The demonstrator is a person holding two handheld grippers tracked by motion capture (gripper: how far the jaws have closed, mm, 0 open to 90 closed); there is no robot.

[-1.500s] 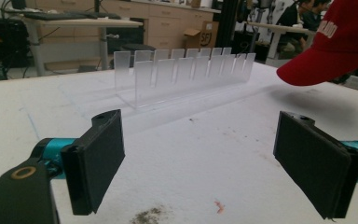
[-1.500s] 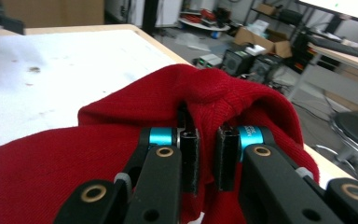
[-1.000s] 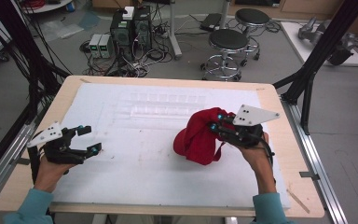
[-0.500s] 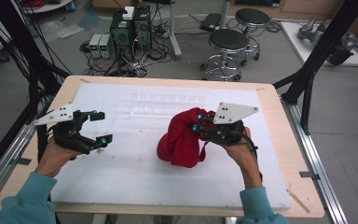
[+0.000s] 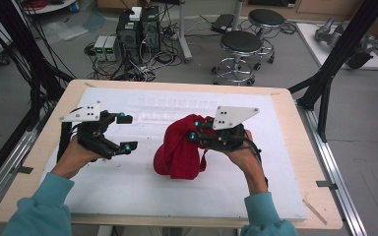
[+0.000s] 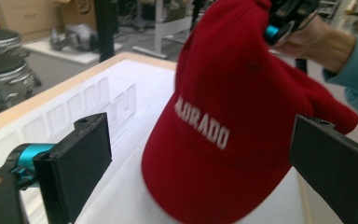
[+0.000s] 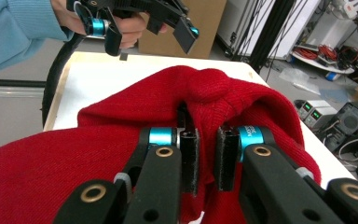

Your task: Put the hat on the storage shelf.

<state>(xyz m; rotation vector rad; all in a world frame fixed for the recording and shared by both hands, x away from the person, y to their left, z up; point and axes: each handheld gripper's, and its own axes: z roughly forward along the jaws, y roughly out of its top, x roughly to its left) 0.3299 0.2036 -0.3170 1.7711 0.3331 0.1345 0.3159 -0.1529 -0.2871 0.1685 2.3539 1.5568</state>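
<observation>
Red cap (image 6: 242, 116), shifted leftward, reads "…ORADO" in white letters.

The red cap (image 6: 242, 116) hides the first letters of its white lettering.

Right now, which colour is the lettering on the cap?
White, on the red cap; the left gripper view shows the lettering best.
</observation>
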